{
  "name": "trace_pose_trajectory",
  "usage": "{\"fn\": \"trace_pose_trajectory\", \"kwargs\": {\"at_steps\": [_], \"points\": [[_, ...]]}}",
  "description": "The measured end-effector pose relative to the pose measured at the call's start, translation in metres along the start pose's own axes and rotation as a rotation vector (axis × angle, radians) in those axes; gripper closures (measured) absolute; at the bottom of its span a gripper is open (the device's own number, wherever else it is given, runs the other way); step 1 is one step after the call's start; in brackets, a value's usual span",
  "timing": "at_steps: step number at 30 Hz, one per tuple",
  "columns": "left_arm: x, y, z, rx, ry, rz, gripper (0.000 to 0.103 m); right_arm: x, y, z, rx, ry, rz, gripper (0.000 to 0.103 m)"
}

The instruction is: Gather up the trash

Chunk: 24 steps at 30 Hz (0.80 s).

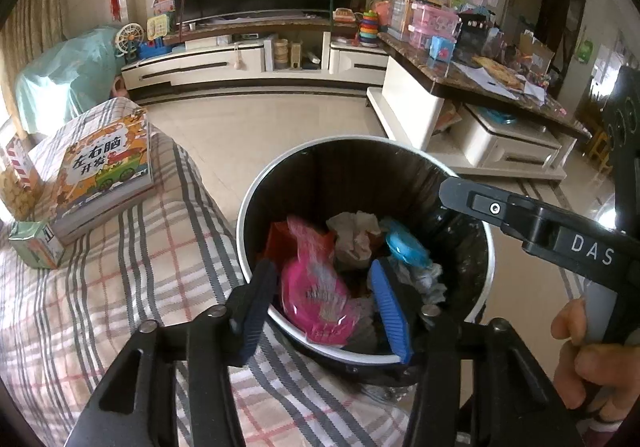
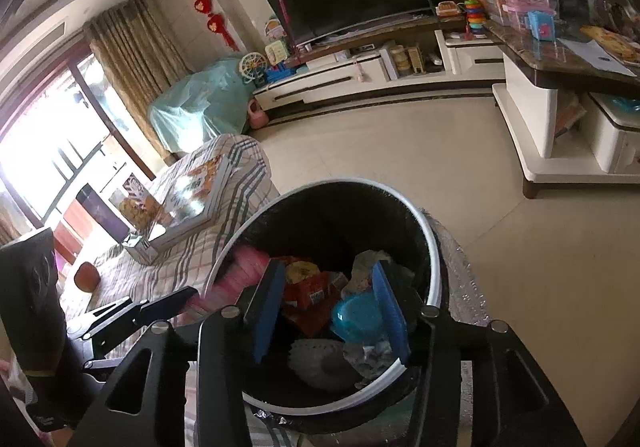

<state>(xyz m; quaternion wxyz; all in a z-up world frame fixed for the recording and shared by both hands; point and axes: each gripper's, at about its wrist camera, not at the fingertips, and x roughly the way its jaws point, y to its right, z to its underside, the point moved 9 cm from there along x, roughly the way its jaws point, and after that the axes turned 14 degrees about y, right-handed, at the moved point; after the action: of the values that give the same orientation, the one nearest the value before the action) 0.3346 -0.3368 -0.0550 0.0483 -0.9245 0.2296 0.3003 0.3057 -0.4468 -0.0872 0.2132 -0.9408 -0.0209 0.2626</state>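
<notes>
A round trash bin [image 1: 240, 219] with a white rim and black liner stands beside the sofa. In it lie a pink wrapper [image 1: 316, 287], crumpled paper [image 1: 354, 235], a blue-teal plastic piece [image 1: 406, 247] and an orange wrapper [image 2: 308, 295]. My left gripper [image 1: 324, 311] hangs over the bin's near rim, its blue pads [image 1: 390, 307] apart with nothing pressed between them. My right gripper [image 2: 328, 311] is also over the bin [image 2: 438, 271], open, with the blue-teal piece [image 2: 358, 317] lying below its fingers. In the left wrist view the right gripper's finger [image 1: 480, 203] reaches in from the right, held by a hand [image 1: 580, 351].
A plaid-covered sofa [image 1: 120, 287] at the left carries a picture book [image 1: 104, 171], a small green carton [image 1: 36, 247] and a snack box [image 1: 16, 183]. Beyond the bin are bare tile floor [image 1: 260, 119], a TV stand [image 1: 240, 63] and a cluttered coffee table [image 1: 460, 79].
</notes>
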Motion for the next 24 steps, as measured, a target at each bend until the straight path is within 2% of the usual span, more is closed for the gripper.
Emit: {"fn": "trace_pose_trajectory", "kwargs": {"at_steps": [1,3,5,9,18,24], "points": [[-0.004,-0.002,-0.001,-0.003,0.012,-0.007,0.044,-0.003,0.000,-0.001,0.003,0.007,0.000,0.053],[-0.012,-0.006,0.000,-0.020,0.035,-0.014,0.041,-0.009,-0.002,-0.003,0.008,0.023,0.000,0.042],[-0.021,-0.011,0.004,-0.041,0.048,-0.014,0.040,-0.017,-0.005,-0.003,0.008,0.043,0.001,0.035],[-0.048,-0.027,0.020,-0.106,0.092,-0.049,0.030,-0.032,-0.013,0.003,0.015,0.070,-0.005,0.020],[-0.124,-0.051,0.066,-0.200,0.184,-0.104,0.023,-0.067,-0.040,0.041,0.023,0.094,-0.016,0.010],[-0.180,-0.063,0.087,-0.211,0.276,-0.168,0.017,-0.097,-0.068,0.049,-0.055,0.198,-0.012,0.007]]}}
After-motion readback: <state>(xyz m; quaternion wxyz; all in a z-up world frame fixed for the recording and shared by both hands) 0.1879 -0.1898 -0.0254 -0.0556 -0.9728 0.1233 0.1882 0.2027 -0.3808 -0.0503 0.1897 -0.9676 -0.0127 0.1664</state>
